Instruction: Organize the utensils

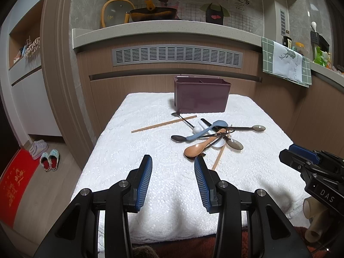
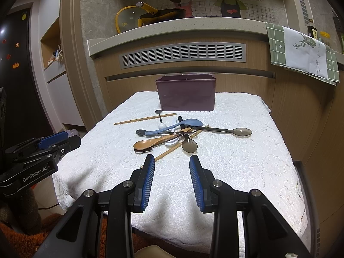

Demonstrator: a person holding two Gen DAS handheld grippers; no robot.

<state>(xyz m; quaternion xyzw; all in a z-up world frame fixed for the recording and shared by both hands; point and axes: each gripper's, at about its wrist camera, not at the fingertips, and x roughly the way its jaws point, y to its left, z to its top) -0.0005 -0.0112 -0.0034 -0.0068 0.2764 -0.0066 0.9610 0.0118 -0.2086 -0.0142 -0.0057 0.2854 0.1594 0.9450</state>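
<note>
Wood-panelled kitchen cabinets fill the background of both views, with a grey vent grille (image 1: 177,55) under a pale counter that carries a dark wok (image 1: 153,14) and a yellow-rimmed glass lid (image 1: 115,11). A green checked towel (image 2: 305,52) hangs from the counter edge at the upper right. Below, a desk draped in a white textured cloth (image 1: 137,150) takes up the centre of each frame.

At the far edge of the cloth stands a maroon utensil box (image 2: 186,95), its long axis running left to right, an inner divider just visible at its rim. In front of it lies a tangled pile: a blue spoon (image 2: 174,127) with its bowl toward the right, a wooden spoon (image 2: 148,143) with its bowl toward the lower left, a smoky clear spoon (image 2: 228,131) lying across with its bowl at the right, and one chopstick (image 2: 145,119) apart from the heap, running left to right.

Only the left wrist view shows slippers (image 1: 49,159) and a red mat (image 1: 15,185) on the floor at lower left; only the right wrist view shows a dark fridge with magnets (image 2: 13,49).

The left gripper (image 1: 173,162) and right gripper (image 2: 172,161) are both spread wide and empty above the near cloth.
</note>
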